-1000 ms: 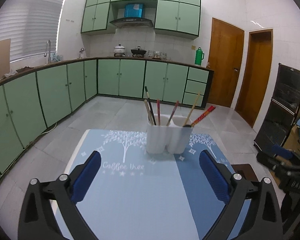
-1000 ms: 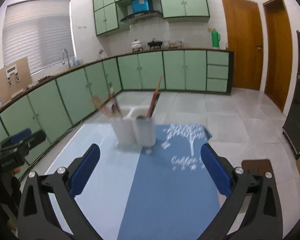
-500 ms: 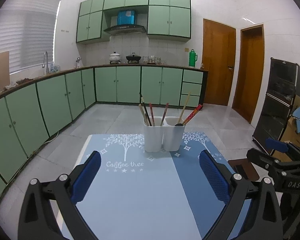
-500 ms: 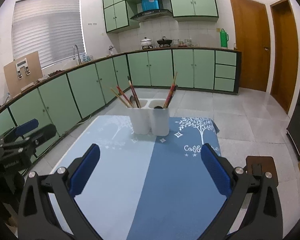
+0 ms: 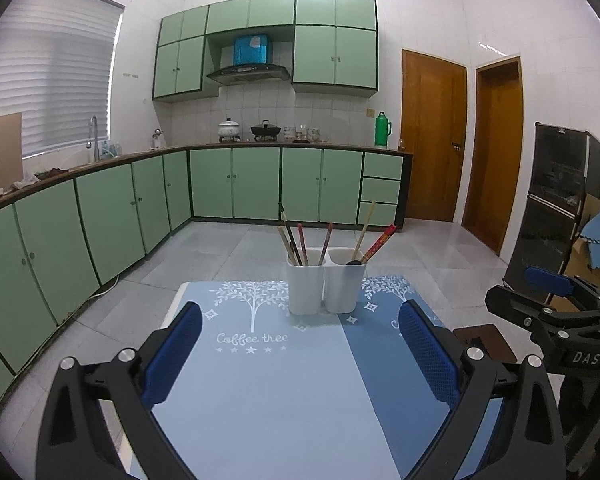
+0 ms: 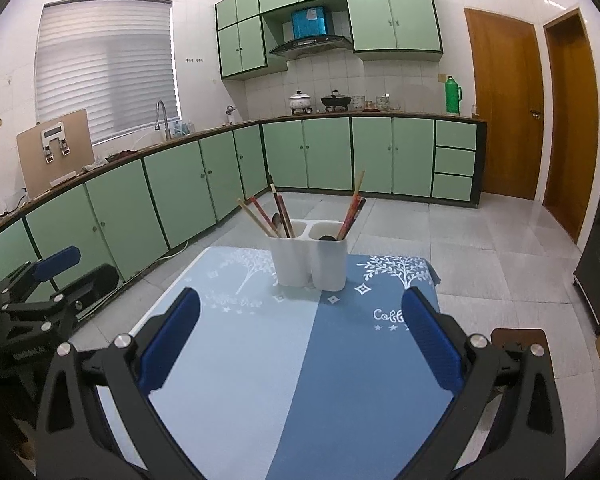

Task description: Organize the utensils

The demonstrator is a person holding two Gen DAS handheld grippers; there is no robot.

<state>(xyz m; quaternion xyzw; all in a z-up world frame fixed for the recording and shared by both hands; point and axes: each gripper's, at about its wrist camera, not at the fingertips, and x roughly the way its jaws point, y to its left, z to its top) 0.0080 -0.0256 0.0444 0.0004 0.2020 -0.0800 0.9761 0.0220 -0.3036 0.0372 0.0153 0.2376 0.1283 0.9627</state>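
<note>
A white two-compartment utensil holder (image 5: 326, 286) (image 6: 309, 260) stands upright at the far end of a blue table mat (image 5: 280, 380) (image 6: 292, 360). Several chopsticks (image 5: 300, 240) (image 6: 268, 216) lean in its left compartment; more chopsticks (image 5: 374, 240) (image 6: 352, 210) and a dark spoon (image 5: 354, 263) sit in the right one. My left gripper (image 5: 300, 354) is open and empty, held back from the holder. My right gripper (image 6: 300, 342) is open and empty, also well short of it. Each gripper shows in the other's view: the right one (image 5: 556, 304) and the left one (image 6: 40, 292).
Green kitchen cabinets (image 5: 236, 184) run along the left and back walls. Two wooden doors (image 5: 434, 140) are at the right, beside a dark cabinet (image 5: 560, 208). A brown stool (image 6: 518, 338) stands off the table's right side. Tiled floor surrounds the table.
Both grippers have drawn back and tilted up from the holder, which now appears smaller and farther away. Both stay open and empty.
</note>
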